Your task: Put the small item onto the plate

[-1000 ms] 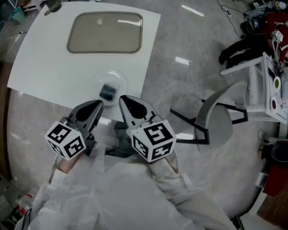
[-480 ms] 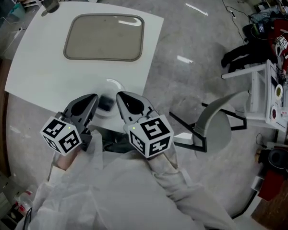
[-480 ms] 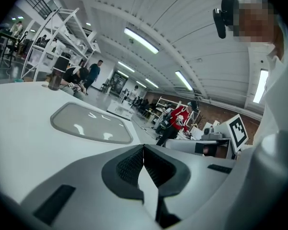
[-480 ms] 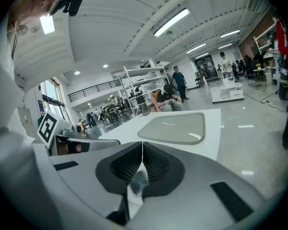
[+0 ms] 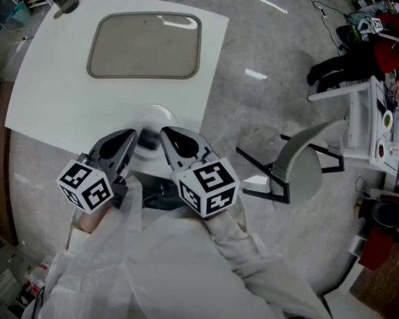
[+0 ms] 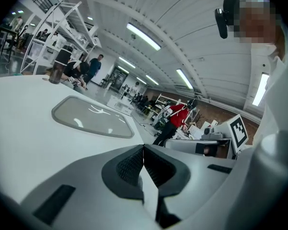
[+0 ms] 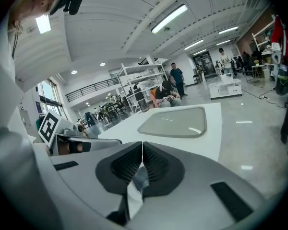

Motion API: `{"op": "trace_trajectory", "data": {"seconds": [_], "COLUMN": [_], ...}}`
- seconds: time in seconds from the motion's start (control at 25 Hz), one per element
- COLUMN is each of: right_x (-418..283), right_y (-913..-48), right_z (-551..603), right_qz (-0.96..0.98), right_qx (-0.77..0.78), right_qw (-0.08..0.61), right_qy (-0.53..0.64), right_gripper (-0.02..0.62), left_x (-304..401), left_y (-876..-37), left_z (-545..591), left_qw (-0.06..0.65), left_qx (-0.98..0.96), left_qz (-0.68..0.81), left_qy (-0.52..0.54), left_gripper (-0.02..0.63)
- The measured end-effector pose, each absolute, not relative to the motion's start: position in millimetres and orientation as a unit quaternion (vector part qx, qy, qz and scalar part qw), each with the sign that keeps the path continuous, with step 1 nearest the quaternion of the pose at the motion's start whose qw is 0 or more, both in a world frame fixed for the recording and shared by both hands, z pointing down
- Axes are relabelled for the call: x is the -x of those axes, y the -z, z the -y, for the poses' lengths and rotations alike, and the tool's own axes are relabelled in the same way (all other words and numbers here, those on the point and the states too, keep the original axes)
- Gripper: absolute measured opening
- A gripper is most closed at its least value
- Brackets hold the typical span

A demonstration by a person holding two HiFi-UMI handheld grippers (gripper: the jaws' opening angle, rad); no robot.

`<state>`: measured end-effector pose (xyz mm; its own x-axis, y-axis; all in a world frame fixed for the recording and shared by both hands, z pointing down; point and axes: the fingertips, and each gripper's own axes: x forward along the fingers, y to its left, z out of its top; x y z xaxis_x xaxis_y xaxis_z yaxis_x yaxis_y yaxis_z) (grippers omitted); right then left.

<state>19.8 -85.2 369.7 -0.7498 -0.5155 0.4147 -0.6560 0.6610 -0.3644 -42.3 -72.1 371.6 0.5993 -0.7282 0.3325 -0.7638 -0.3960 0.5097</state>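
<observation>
White worktop [image 5: 66, 105] fills the far side of the head view, with a flat grey tray [image 5: 145, 45] lying on its far part. At the near edge of the worktop sits a clear round plate [image 5: 162, 113], so see-through that only its shiny rim shows. The small item [image 5: 147, 137] looks like it sits on that plate, on the near side of it. It is a little dark grey lump, blurry here, so its exact shape is hard to tell. The left gripper [image 5: 131, 134] and the right gripper [image 5: 164, 132] are side by side, one just left of the item and one just right of it, with their tips pointing at the plate. Both are clenched tight, the jaws pressed together, and nothing is between them. I think they hold nothing because the item is already where it should be, so the job looks done or almost done. Whether a tip touches the item cannot be told from here. The plate is close to the near edge, likely so the person can reach it with ease.
</observation>
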Motion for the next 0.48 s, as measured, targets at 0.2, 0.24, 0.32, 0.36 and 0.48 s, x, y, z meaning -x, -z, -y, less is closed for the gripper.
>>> {"op": "trace_trajectory", "data": {"seconds": [0.2,0.24,0.32,0.36,0.48], "right_x": [-19.1,-18.1,-14.8,-12.7,-7.5], "right_y": [-367.7,-368.3,-370.4,-372.0,-378.5], "right_z": [83.1,80.3,73.6,70.3,63.8], "right_qz": [0.892,0.89,0.887,0.886,0.881], "right_qx": [-0.344,-0.345,-0.346,-0.346,-0.347], "right_qw": [0.142,0.144,0.15,0.153,0.16], "right_qy": [-0.259,-0.26,-0.266,-0.27,-0.279], "right_gripper": [0.015,0.015,0.015,0.015,0.015], "left_x": [46.3,46.9,47.9,48.5,52.5], "left_y": [-368.8,-370.0,-374.5,-377.1,-382.3], "left_z": [73.9,71.6,66.2,64.0,62.5], "left_qw": [0.324,0.329,0.342,0.346,0.352], "left_qx": [-0.842,-0.841,-0.84,-0.839,-0.841], "left_qz": [0.43,0.427,0.421,0.417,0.409], "left_qy": [-0.034,-0.033,-0.036,-0.04,-0.047], "left_gripper": [0.009,0.009,0.009,0.009,0.009]}}
